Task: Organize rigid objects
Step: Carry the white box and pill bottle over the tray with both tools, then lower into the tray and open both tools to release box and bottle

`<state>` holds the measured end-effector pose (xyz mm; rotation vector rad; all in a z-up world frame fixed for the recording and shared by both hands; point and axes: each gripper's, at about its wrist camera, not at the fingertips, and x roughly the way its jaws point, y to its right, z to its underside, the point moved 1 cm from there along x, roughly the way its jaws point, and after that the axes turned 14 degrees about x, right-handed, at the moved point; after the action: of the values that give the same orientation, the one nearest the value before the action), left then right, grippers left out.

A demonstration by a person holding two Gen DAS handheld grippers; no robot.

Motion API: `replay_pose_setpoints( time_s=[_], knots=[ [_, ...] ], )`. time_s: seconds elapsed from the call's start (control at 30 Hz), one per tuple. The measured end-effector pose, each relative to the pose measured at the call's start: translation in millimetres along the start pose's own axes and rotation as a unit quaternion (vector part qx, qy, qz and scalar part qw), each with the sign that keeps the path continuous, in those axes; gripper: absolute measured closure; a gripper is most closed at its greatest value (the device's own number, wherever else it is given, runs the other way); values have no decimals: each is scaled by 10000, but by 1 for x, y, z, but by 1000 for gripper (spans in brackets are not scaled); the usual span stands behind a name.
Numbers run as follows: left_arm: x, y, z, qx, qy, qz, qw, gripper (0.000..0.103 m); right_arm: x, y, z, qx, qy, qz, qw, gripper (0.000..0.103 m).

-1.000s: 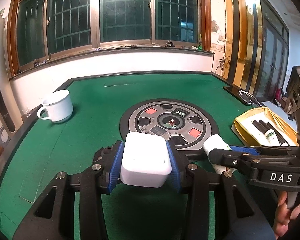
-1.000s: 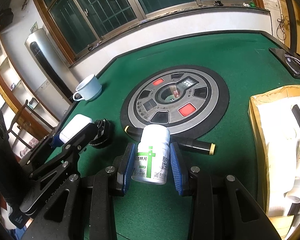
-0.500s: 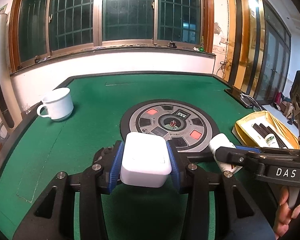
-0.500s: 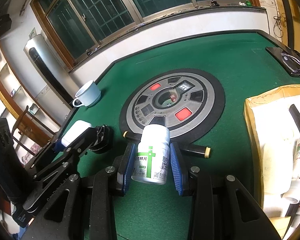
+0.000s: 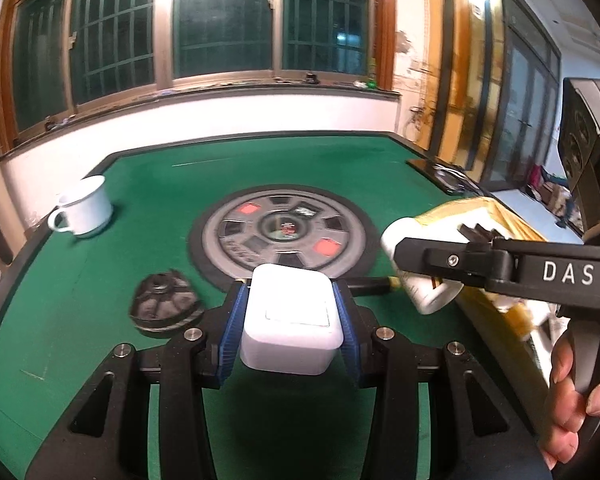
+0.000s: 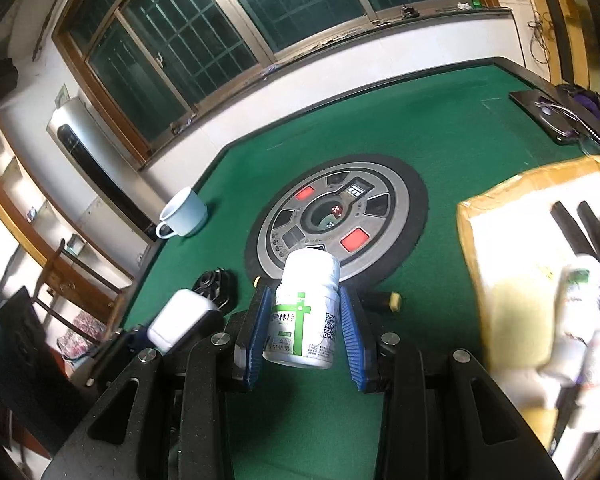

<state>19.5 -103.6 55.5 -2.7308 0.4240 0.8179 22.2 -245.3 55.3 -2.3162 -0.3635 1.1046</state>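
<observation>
My left gripper (image 5: 290, 320) is shut on a white rounded box (image 5: 290, 322) and holds it above the green table. It also shows in the right wrist view (image 6: 180, 320) at lower left. My right gripper (image 6: 306, 326) is shut on a white pill bottle (image 6: 305, 316) with a green cross label, held above the felt. The bottle also shows in the left wrist view (image 5: 416, 276), tilted, near the yellow cardboard box (image 6: 472, 240) at the right, which holds black tubes and white bottles.
A white mug (image 5: 85, 210) stands at the far left. A black round part (image 5: 165, 308) lies on the felt at front left. A black stick with yellow ends (image 6: 384, 300) lies below the round centre panel (image 5: 284, 234). A dark tray (image 6: 548, 118) sits at the far right edge.
Both grippers have risen and moved right with their loads. The pill bottle is now closer to the yellow box. The black round part has come into the left wrist view.
</observation>
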Motion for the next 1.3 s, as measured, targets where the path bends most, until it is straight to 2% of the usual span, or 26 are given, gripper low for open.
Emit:
replay_pose_setpoints(
  time_s=[0.23, 0.33, 0.57, 0.63, 0.8, 0.97, 1.2, 1.3],
  knots=[
    [-8, 43, -31, 184, 55, 543, 9983, 62, -56, 30, -6, 172, 117, -43, 9998, 72],
    [-4, 58, -45, 181, 0, 820, 9965, 62, -76, 42, -14, 76, 329, 184, 9993, 72],
    [14, 96, -75, 211, -94, 1215, 9923, 62, -108, 82, -40, 242, 650, 589, 9959, 72],
    [24, 106, -84, 168, -218, 1380, 9900, 62, -110, 89, -47, 270, 719, 677, 9947, 72],
    [66, 131, -103, -84, -704, 1859, 9800, 63, -102, 115, -71, 268, 670, 1198, 9902, 72],
    [99, 143, -108, -414, -1004, 1973, 9743, 63, -87, 139, -88, 359, 459, 1532, 9865, 72],
    [122, 148, -99, -458, -1178, 1921, 9732, 63, -77, 168, -93, 788, 386, 1486, 9850, 72],
    [130, 148, -96, -568, -1294, 2048, 9685, 63, -72, 173, -92, 825, 359, 1448, 9854, 72]
  ],
)
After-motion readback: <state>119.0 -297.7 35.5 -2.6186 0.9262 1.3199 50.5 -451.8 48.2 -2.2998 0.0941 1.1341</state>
